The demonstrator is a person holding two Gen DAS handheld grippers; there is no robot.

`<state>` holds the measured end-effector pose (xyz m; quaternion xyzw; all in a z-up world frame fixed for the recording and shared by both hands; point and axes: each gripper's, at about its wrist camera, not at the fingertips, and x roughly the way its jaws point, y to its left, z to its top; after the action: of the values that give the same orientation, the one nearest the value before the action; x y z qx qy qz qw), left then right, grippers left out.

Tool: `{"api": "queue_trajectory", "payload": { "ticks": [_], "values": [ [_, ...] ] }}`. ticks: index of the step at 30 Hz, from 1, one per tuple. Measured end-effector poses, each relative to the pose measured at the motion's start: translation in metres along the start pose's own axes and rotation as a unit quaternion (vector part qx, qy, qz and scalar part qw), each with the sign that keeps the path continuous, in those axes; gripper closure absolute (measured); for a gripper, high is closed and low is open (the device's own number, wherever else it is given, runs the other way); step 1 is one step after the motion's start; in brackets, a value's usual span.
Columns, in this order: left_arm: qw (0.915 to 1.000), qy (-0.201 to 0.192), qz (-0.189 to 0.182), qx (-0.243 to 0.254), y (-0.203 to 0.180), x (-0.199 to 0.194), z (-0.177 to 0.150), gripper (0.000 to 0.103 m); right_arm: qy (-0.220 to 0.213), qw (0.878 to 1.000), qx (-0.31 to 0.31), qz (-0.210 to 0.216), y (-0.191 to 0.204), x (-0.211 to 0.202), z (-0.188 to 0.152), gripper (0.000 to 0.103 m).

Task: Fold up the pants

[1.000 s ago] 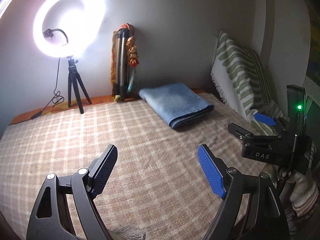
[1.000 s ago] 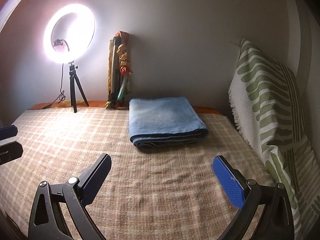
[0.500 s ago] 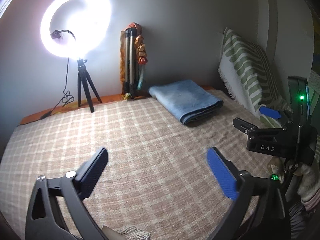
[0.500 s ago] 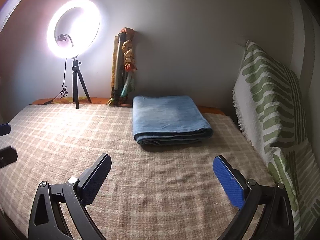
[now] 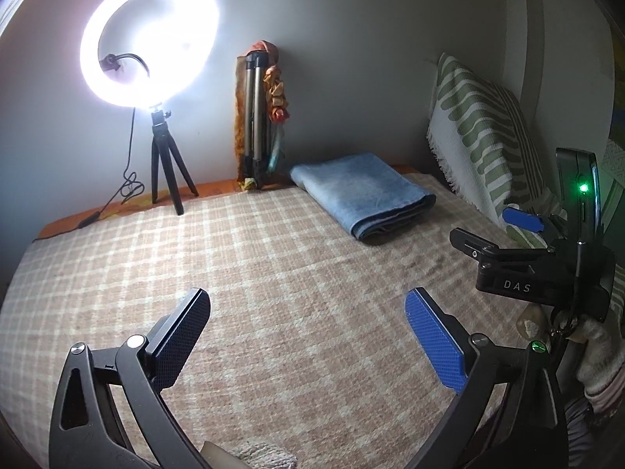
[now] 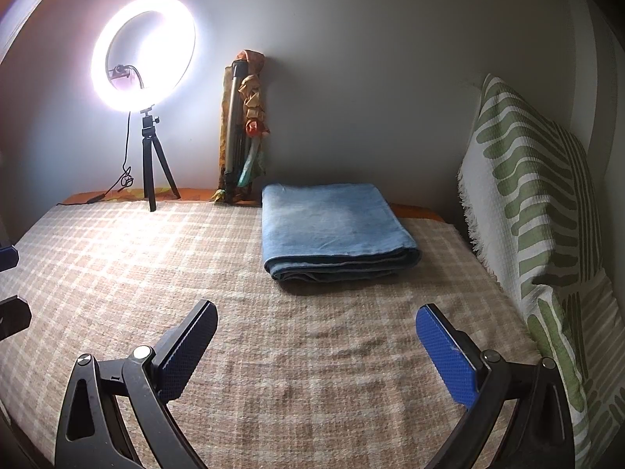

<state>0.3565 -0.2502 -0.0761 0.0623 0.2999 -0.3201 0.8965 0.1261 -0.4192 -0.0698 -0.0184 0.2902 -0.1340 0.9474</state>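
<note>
The blue pants (image 6: pixel 332 230) lie folded into a flat rectangle at the far side of the bed, near the wall; in the left wrist view the same pants (image 5: pixel 363 193) sit up and to the right. My left gripper (image 5: pixel 308 336) hovers open above the checked bedcover (image 5: pixel 273 293), nothing between its blue pads. My right gripper (image 6: pixel 316 346) is also open and empty, a short way in front of the pants. In the left wrist view the right gripper (image 5: pixel 504 230) shows from the side at the right edge.
A lit ring light on a small tripod (image 6: pixel 146 90) stands at the back left with its cable trailing. A folded tripod with cloth (image 6: pixel 242 133) leans on the wall. A green-and-white patterned pillow (image 6: pixel 539 215) lines the right side.
The left gripper's jaws have spread wider. Both views have shifted slightly, so the pants and the ring light sit a little further right in each.
</note>
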Motion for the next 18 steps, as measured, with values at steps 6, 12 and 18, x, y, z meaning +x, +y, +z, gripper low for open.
{"api": "queue_trajectory", "payload": {
  "ticks": [6, 12, 18],
  "values": [
    [1.0, -0.004, 0.0, 0.003, -0.0011, -0.0027, 0.0001, 0.003, 0.001, 1.0, 0.003, 0.0, 0.0011, -0.0003, -0.0006, 0.0],
    [1.0, -0.004, -0.001, 0.003, -0.0015, -0.0039, 0.0002, 0.003, -0.001, 1.0, 0.004, 0.003, 0.0014, -0.0009, -0.001, 0.0],
    [1.0, -0.005, -0.002, 0.004, -0.0032, -0.0064, 0.0004, 0.003, 0.0, 1.0, 0.005, 0.004, 0.0016, -0.0014, -0.001, 0.0]
  ]
}}
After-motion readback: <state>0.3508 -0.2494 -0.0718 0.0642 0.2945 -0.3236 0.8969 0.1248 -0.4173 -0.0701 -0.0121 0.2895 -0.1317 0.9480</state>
